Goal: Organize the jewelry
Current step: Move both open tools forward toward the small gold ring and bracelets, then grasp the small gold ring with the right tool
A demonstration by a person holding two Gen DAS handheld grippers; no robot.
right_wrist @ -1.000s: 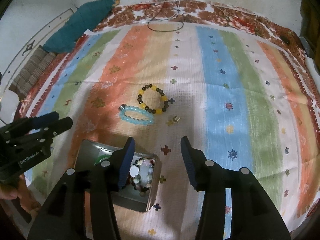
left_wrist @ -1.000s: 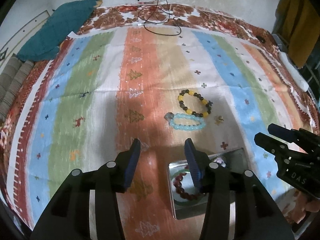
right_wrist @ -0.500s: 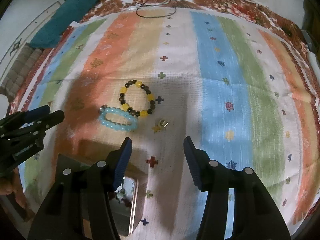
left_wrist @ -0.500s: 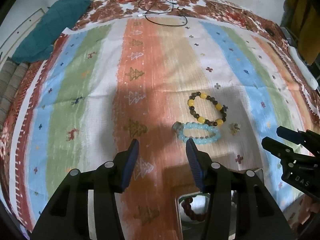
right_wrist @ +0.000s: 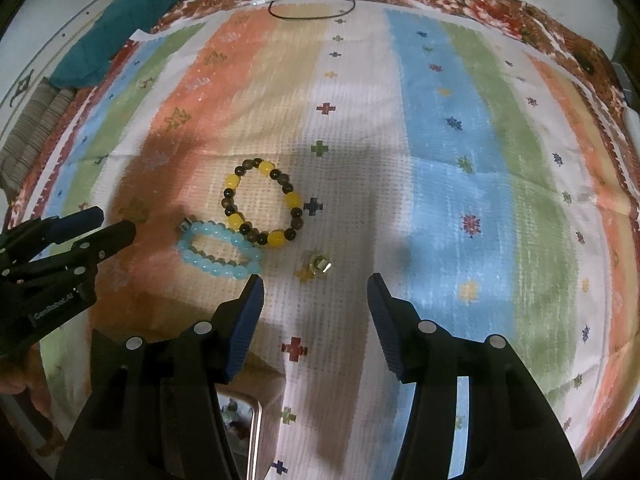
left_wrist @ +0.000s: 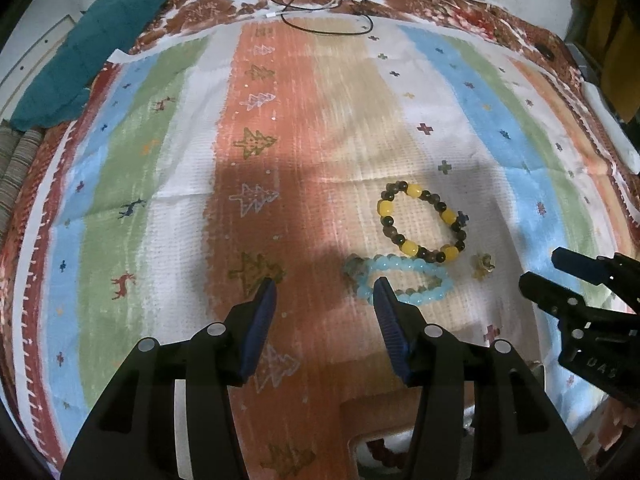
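Blue bracelet (left_wrist: 400,282) lies just ahead of left tongs (left_wrist: 325,293), touching their right tip, long axis crosswise. Right tongs (right_wrist: 315,293) face gold ring (right_wrist: 319,264); both spread, empty.

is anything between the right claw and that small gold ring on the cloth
Nothing visible. The small gold ring lies alone on bare striped cloth, just ahead of the open right claw. The light blue bead bracelet lies off to the left, clear of the path.
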